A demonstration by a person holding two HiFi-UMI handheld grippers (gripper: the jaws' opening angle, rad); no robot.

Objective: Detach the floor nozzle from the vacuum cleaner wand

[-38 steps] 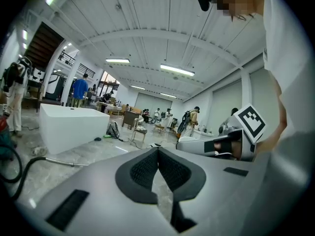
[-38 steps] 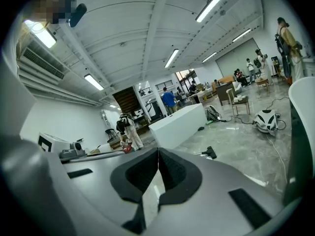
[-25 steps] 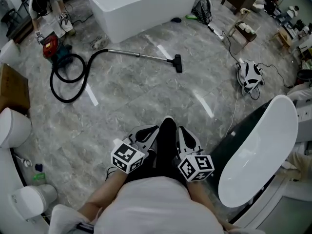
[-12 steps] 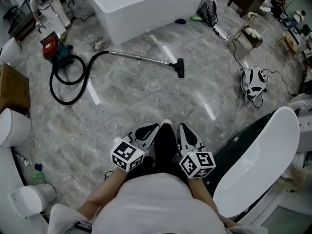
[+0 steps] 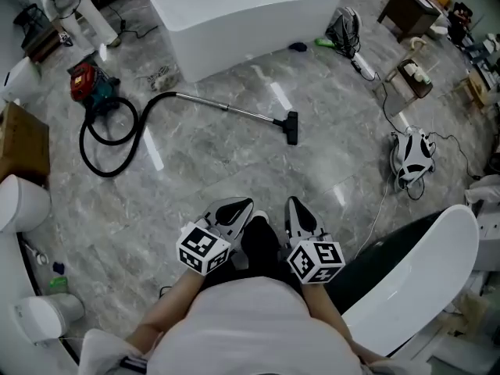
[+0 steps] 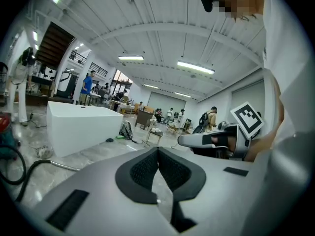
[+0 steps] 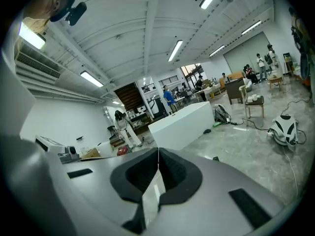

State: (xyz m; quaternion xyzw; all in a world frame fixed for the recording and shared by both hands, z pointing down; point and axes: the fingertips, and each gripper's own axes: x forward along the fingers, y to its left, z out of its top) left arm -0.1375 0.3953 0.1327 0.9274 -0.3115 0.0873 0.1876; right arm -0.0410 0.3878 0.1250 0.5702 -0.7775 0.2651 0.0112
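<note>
So, vs a sec ago the vac sits lower and nearer in my head view: I'm closing on it. L to R: red canister (image 5: 84,83), hose loop (image 5: 109,143), wand (image 5: 226,108) flat on the floor, floor nozzle (image 5: 291,127) attached at its right end, well ahead of both grippers. Nearer me, left gripper (image 5: 234,208) clenched, empty; right gripper (image 5: 295,208) same. Nothing touched yet, approach only.

floor (image 5: 234,162): grey marble | bathtub (image 5: 250,18): white | ceiling (image 6: 162,33): strip lights
</note>
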